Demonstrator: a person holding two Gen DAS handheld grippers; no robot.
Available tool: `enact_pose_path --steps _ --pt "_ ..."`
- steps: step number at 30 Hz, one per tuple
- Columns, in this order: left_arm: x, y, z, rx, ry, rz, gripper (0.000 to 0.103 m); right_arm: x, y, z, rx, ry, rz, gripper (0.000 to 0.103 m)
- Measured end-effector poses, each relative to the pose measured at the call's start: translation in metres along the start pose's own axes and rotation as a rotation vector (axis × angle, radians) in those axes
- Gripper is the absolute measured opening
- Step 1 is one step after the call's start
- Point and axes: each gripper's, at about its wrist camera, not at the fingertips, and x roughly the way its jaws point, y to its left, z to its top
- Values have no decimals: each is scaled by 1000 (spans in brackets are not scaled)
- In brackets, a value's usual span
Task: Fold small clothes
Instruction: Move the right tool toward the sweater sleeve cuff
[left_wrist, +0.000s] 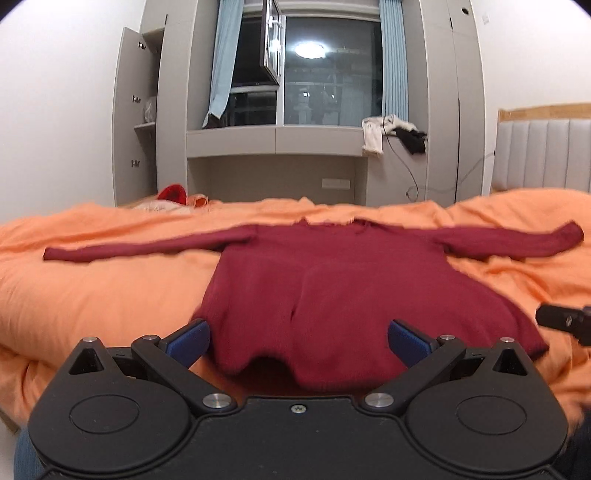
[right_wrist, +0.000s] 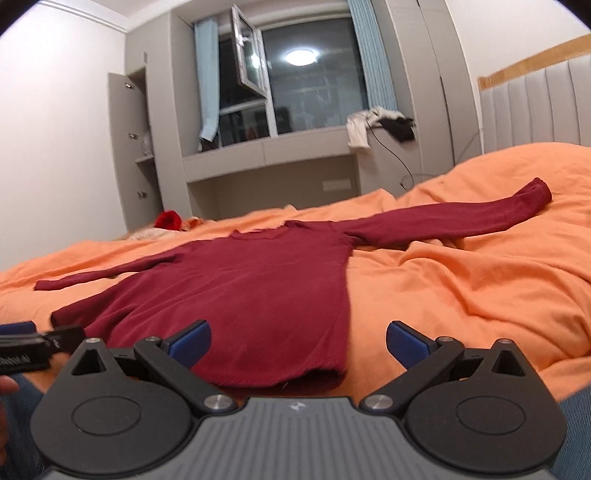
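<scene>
A maroon sweater (left_wrist: 332, 295) lies spread flat near the front edge of the orange blanket (left_wrist: 92, 295) — soft, light, floppy knit. Left gripper (left_wrist: 298, 338) and right gripper (right_wrist: 298, 338) both gape, empty — best pinched at the hem corners.

Orange bedspread (left_wrist: 92, 288), open window (left_wrist: 325, 70)

Left gripper (left_wrist: 299, 338) and right gripper (right_wrist: 298, 338) both held low, level, blue-padded jaws spread wide apart.
</scene>
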Motion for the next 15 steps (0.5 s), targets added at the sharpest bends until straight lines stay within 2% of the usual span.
enact_pose_path --steps 4,7,12,15 --pt "20 -11 26 16 -29 26 103 21 -10 20 12 15 -40 103" --pt "42 -18 44 16 -15 35 103 36 -16 30 -2 11 -69 103" --pt "95 -26 67 31 57 41 103 63 -29 45 -28 12 -110 103" --pt "134 -27 78 32 133 43 103 84 -35 53 -54 25 -152 103"
